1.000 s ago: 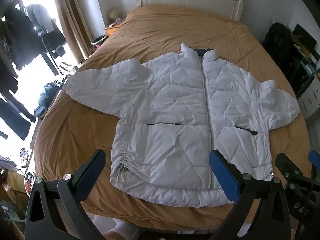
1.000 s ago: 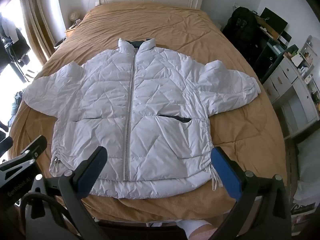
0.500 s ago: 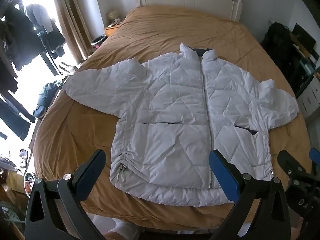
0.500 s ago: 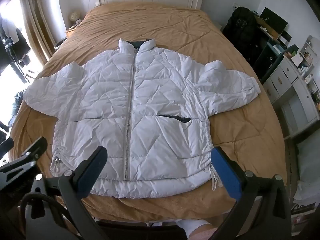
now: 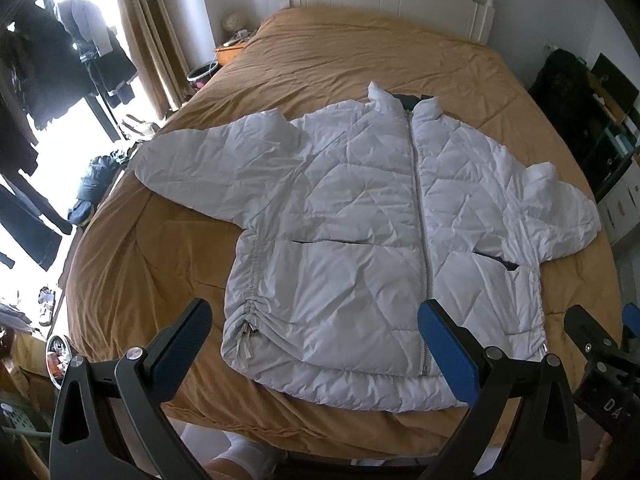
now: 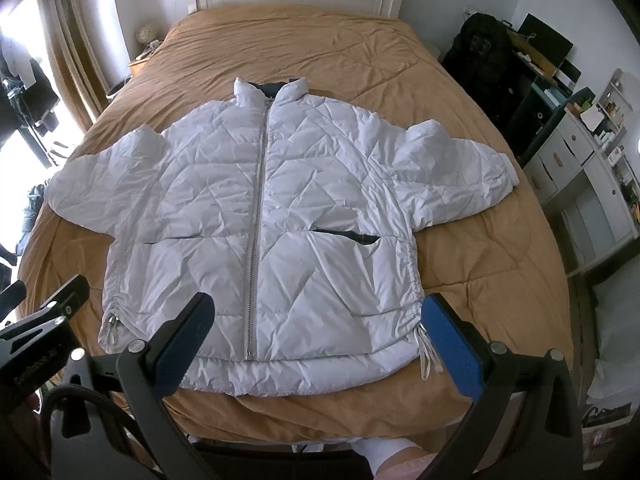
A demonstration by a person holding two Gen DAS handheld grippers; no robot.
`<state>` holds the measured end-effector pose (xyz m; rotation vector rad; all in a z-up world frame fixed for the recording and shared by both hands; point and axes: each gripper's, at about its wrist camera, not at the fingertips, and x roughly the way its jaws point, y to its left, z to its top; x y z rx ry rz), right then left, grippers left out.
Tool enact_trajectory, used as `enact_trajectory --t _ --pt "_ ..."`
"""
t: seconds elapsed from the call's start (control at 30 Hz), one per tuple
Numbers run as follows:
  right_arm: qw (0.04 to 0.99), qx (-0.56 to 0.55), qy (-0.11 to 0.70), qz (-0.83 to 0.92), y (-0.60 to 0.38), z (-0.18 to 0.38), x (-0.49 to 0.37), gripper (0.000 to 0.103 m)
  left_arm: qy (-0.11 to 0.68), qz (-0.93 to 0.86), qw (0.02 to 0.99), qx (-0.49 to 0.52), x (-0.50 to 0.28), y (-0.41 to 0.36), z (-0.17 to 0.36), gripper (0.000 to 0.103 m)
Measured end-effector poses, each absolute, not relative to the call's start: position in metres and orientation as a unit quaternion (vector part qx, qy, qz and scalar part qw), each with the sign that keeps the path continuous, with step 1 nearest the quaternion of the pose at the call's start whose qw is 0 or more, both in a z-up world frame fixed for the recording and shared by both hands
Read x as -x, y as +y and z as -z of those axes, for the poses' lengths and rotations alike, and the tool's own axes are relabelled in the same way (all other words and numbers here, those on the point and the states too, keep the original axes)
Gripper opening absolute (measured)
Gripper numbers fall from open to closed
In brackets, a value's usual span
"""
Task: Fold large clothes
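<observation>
White puffy jacket [image 5: 360, 240] is laid out flat, front up and zipped, sleeves spread, in the middle of the bed [image 5: 340, 56] on the tan cover. Left tool [image 5: 316, 336] and right tool [image 6: 320, 328] both hang above the near hem, fingers spread wide, gripping nothing, not touching the jacket.
</observation>
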<state>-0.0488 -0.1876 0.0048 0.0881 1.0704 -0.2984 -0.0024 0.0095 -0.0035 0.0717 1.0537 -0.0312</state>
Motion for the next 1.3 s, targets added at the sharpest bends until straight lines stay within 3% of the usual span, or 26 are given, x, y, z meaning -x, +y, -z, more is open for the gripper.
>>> enact_trajectory --t 1.3 --pt "0.848 -0.043 0.508 0.143 -0.1878 -0.0037 0.0496 0.103 0.509 0.007 0.860 -0.027 0.0002 0.0164 0.0068 0.103"
